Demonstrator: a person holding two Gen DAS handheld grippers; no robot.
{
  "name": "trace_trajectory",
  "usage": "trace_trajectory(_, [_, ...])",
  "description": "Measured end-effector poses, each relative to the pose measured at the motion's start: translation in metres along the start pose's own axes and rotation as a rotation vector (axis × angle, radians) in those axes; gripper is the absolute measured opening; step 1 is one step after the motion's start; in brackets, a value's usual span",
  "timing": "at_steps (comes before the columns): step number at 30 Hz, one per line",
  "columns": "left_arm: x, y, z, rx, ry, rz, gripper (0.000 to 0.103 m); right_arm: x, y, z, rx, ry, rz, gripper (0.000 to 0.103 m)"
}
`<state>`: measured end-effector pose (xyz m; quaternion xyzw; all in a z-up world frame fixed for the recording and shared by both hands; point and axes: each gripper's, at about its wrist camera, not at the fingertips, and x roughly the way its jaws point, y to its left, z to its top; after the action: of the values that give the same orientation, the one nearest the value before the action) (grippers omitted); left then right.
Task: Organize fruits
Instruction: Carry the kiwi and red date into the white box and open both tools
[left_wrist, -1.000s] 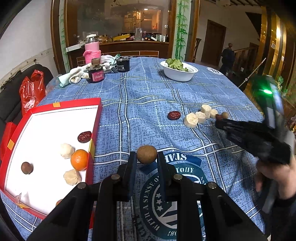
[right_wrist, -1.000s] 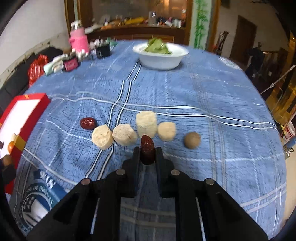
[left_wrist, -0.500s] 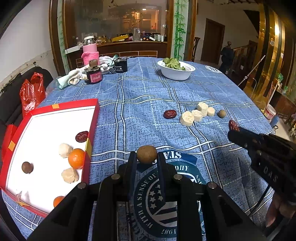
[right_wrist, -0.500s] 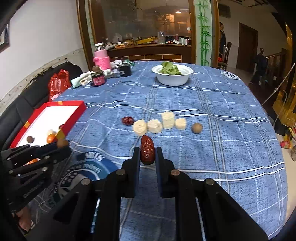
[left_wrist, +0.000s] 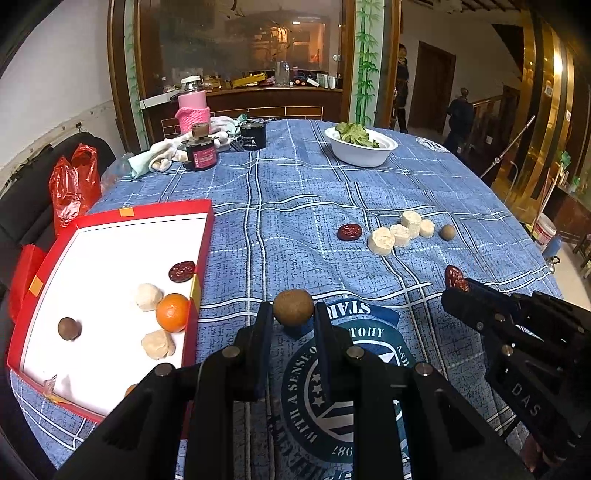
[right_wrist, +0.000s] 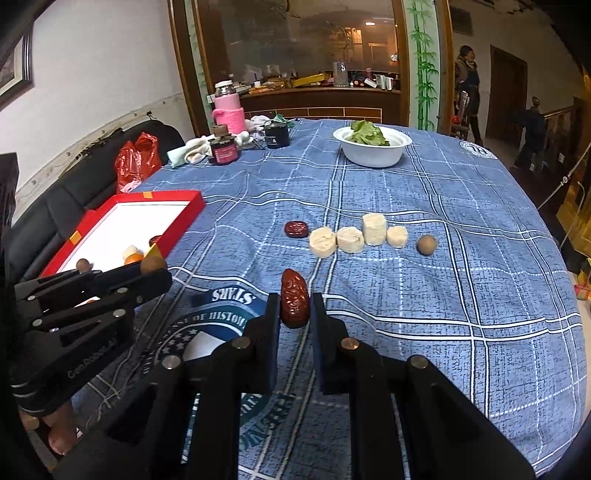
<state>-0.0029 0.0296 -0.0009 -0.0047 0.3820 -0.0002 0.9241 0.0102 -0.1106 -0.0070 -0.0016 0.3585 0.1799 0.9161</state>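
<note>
My left gripper (left_wrist: 293, 314) is shut on a round brown longan (left_wrist: 293, 307), held above the blue tablecloth just right of the red tray (left_wrist: 201, 258). The tray holds an orange (left_wrist: 172, 312), a red date (left_wrist: 181, 270), pale peeled pieces (left_wrist: 148, 296) and a brown longan (left_wrist: 69, 328). My right gripper (right_wrist: 294, 308) is shut on a red date (right_wrist: 294, 298) above the cloth. Beyond it on the table lie a red date (right_wrist: 296, 229), several pale peeled pieces (right_wrist: 350, 239) in a row and a brown longan (right_wrist: 426, 244).
A white bowl of greens (left_wrist: 360, 146) stands at the far side. Jars, a pink bottle (left_wrist: 194, 110) and cloths crowd the far left. A red plastic bag (left_wrist: 74, 184) sits on a dark sofa beside the table. People stand in the room at the back right.
My right gripper has pulled back from the row of fruit with the date and moved left, nearer my left gripper. My left gripper has risen slightly with the longan.
</note>
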Motion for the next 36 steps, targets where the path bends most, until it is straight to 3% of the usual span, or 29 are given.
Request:
trace_trajectory(9, [-0.014, 0.02, 0.001, -0.037, -0.024, 0.021, 0.021, -0.001, 0.023, 0.007, -0.033, -0.007, 0.038, 0.017])
trace_trajectory(25, [-0.023, 0.1, -0.001, -0.2, -0.026, 0.172, 0.021, 0.017, 0.1, 0.03, -0.151, -0.019, 0.18, 0.017])
trace_trajectory(36, [-0.023, 0.122, -0.004, -0.244, -0.029, 0.206, 0.021, 0.027, 0.137, 0.038, -0.199, -0.011, 0.233, 0.018])
